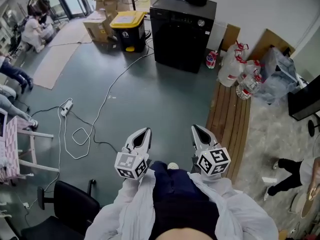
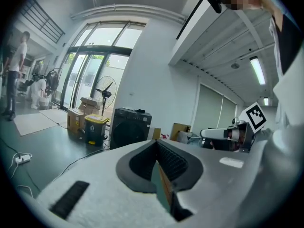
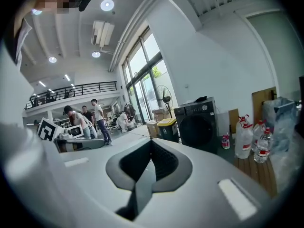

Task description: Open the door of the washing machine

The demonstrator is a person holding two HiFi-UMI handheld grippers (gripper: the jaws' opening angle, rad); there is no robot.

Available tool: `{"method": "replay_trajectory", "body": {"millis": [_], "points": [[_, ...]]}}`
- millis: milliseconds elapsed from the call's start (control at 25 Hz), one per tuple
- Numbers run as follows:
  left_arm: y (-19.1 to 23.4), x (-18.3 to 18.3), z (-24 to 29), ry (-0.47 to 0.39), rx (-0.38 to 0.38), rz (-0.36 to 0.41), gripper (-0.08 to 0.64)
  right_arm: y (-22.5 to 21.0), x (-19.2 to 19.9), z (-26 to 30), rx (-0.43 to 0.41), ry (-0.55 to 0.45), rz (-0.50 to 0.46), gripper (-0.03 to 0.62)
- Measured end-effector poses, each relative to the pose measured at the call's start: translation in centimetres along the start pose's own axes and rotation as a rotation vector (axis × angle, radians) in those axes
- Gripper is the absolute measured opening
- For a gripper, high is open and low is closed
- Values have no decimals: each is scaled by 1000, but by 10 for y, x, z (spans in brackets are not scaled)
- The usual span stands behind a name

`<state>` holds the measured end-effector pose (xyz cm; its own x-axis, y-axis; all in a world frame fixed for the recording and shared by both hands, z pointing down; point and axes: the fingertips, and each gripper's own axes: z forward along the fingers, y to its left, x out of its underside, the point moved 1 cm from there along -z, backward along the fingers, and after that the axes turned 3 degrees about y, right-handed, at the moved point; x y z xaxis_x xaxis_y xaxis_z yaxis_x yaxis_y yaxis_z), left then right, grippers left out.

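1. Left gripper (image 1: 144,134) and right gripper (image 1: 198,131), side by side, both have their jaws closed on nothing
2. Grey-green floor (image 1: 160,99) lies below, with wooden planks (image 1: 230,114) along its right
3. The black washing machine (image 1: 181,31), door shut, stands well ahead against the white wall (image 1: 260,4)

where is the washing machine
In the head view the black washing machine stands top centre against the wall, between the yellow-lidded bin and the water jugs.
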<state>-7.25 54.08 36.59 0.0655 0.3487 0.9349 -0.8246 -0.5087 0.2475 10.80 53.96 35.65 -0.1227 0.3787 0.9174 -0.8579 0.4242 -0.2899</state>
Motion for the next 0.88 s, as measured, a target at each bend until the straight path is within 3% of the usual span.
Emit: {"method": "replay_trajectory", "body": {"millis": [80,160,320,600,880], "points": [[-6,6,1,-14,-7,-23,21,-7,5,-4,-9,4,8,9],[-10,11,2,-15,-17,-35,121,-13,9,-6,-18,5,18,9],[-7,11,1,-5,-60,-37,166,-18,12,-5,-36,21,43,9],[10,4,16,-8,-78,-38,196,-26,3,20,-58,10,46,9],[51,-19,68,5,-54,-21,196,-48,-17,78,-50,-4,59,9]]}}
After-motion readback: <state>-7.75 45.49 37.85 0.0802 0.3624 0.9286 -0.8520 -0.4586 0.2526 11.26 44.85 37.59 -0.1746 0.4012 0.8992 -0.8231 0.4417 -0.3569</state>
